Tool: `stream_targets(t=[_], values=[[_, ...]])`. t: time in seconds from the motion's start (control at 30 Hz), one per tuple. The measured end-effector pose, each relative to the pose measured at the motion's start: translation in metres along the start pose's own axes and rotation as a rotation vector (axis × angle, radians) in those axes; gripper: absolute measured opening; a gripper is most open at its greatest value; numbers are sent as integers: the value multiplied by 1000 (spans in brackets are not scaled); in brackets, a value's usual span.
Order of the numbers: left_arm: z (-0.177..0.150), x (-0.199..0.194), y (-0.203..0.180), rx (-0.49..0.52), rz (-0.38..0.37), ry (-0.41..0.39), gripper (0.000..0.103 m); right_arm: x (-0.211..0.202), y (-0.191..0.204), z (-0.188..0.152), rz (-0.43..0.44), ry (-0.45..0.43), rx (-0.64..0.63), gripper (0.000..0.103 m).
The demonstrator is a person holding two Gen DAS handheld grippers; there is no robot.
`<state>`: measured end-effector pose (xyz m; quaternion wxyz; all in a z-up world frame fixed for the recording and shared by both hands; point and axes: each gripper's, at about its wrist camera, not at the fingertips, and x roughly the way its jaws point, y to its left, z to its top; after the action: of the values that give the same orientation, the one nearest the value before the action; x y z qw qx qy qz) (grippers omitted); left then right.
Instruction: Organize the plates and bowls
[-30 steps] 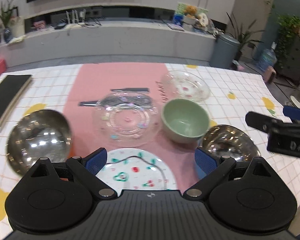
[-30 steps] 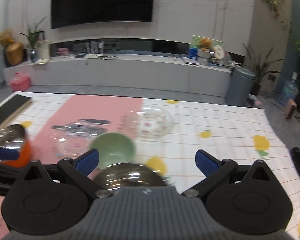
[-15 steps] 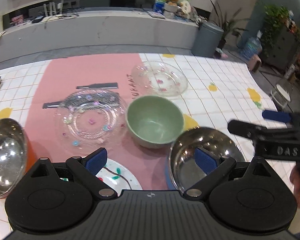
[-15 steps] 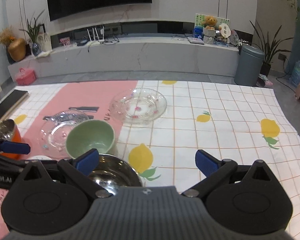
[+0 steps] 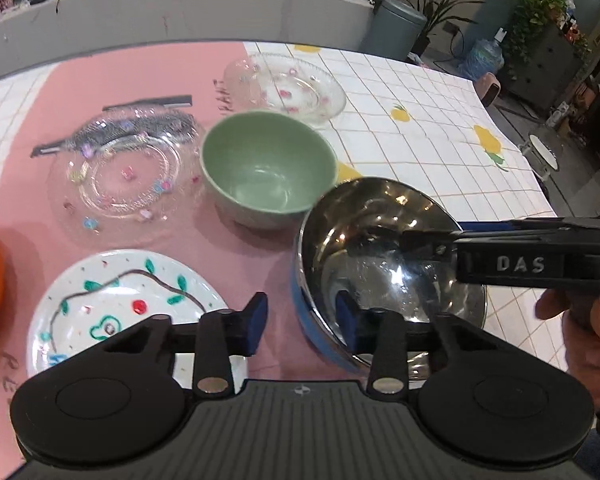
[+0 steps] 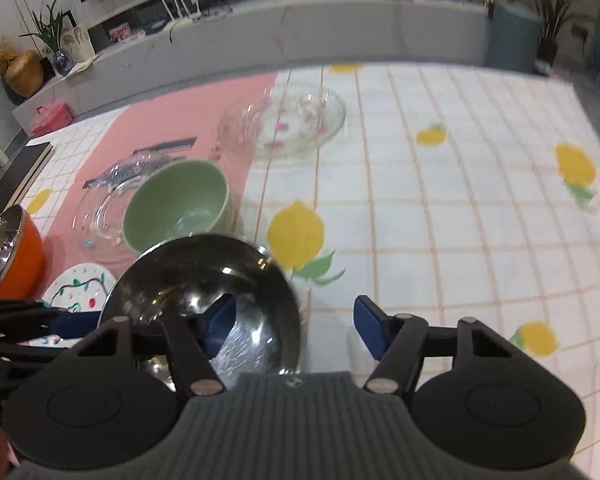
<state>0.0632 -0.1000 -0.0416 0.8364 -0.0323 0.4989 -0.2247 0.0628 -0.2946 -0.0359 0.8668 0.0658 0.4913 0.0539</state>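
Left wrist view
- Left gripper (image 5: 302,322): its jaws have just been closing and stand partly open, straddling the near rim of the steel bowl (image 5: 380,248); one blue pad is outside the wall, the other inside. Whether the pads press the rim I cannot tell.
- Steel bowl: blue outside, mirror inside, at 4 o'clock from the green bowl (image 5: 268,170) and just beside it.
- Right gripper (image 5: 416,240): reaches in from 3 o'clock over the bowl's far rim, one finger inside; a hand (image 5: 584,332) holds it.
- Painted plate (image 5: 120,304): at 9 o'clock from the steel bowl, on the pink cloth.
- Clear plate (image 5: 124,176): at 9 o'clock from the green bowl.
- Glass dish (image 5: 284,86): at 12 o'clock from the green bowl.

Right wrist view
- Right gripper (image 6: 296,326): jaws have just been closing and are still fairly wide; the left pad sits inside the steel bowl (image 6: 204,280), the right pad outside over the tablecloth (image 6: 460,200). No pad visibly presses the rim.
- Green bowl (image 6: 180,204): at 12 o'clock from the steel bowl, touching or nearly so.
- Orange bowl (image 6: 12,256): at 9 o'clock, near the frame edge.
- Picture: blurred.
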Motion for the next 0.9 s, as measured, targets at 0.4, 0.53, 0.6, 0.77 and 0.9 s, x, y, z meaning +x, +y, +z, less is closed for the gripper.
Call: stream_targets(t=[0.4, 0.53, 0.6, 0.77, 0.9], values=[[0, 12, -22, 13, 26, -7, 31, 12, -3, -4, -10, 57, 25, 40], [1, 13, -13, -16, 28, -23, 18, 16, -10, -7, -16, 78, 48, 20], [-1, 11, -8, -21, 39, -35, 15, 13, -11, -8, 13, 70, 55, 15], [-4, 0, 3, -54, 20, -27, 12, 0, -5, -10, 41, 58, 54, 11], [-9, -23, -1, -11, 25, -69, 13, -21, 3, -10, 56, 26, 39, 10]])
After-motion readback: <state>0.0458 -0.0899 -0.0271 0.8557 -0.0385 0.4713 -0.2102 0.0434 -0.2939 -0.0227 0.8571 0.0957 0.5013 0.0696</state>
